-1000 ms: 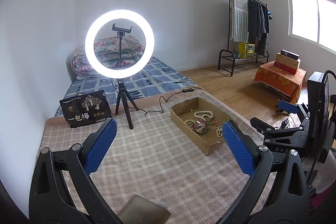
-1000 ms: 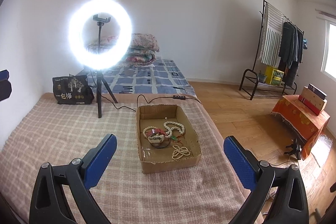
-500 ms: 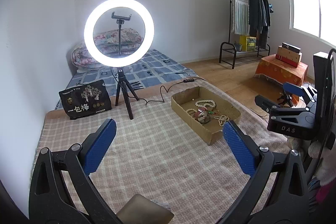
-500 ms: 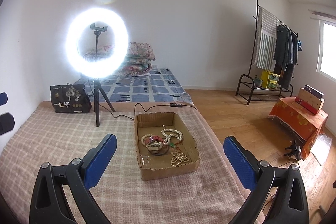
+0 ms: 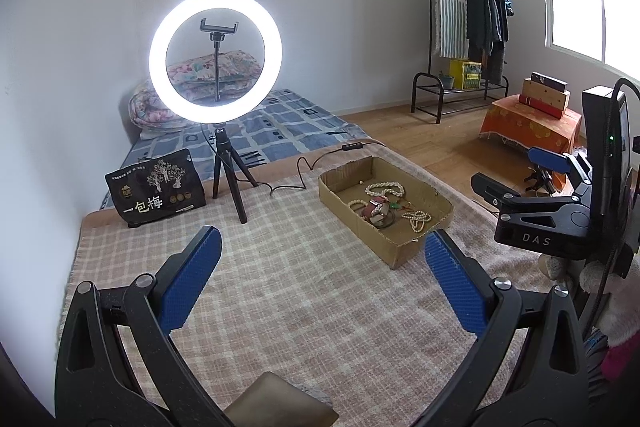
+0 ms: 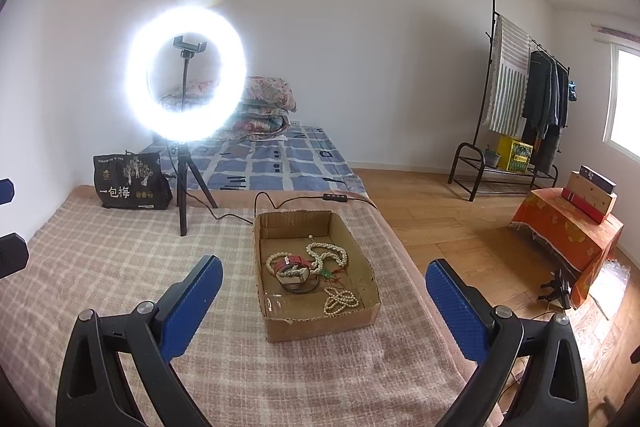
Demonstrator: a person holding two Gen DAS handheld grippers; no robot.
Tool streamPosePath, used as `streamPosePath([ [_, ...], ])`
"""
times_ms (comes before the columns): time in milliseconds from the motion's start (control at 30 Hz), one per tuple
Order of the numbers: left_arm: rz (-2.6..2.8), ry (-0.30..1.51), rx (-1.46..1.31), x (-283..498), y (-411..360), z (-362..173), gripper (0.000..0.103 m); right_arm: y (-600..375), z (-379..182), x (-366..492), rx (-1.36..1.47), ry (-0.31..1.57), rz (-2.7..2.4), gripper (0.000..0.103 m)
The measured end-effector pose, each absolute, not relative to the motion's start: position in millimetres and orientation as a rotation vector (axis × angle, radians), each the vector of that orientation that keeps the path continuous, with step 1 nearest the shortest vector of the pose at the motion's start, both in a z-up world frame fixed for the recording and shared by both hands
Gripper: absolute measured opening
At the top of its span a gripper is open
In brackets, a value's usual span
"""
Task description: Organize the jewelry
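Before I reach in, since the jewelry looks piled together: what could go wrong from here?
The bead strands and dark bangle overlap in the cardboard box, so lifting one may drag others out. The box is light and shallow; a snagged strand might tip or slide it on the blanket. The ring light's cable runs just behind the box and could catch the open right tool.

The left gripper [image 5: 322,269], black-framed with blue ridged pads, is held level with its jaws spread wide, gripping nothing; the right gripper [image 6: 324,301], of the same build, likewise gapes wide, empty.
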State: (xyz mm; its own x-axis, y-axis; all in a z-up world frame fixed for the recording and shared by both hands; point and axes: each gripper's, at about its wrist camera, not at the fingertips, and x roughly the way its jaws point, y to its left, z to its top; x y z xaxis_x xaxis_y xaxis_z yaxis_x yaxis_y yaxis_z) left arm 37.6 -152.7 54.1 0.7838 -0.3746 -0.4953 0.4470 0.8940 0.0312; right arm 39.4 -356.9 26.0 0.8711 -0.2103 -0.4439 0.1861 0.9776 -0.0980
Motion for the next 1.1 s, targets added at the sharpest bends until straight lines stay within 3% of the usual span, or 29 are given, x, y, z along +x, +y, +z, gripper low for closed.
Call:
streamPosePath([
  [1100, -0.459, 0.507, 0.156, 33.1, -160.2, 49.9, 0.103, -354.0, 21.0, 41.4, -0.064, 0.483, -0.195, 0.103],
])
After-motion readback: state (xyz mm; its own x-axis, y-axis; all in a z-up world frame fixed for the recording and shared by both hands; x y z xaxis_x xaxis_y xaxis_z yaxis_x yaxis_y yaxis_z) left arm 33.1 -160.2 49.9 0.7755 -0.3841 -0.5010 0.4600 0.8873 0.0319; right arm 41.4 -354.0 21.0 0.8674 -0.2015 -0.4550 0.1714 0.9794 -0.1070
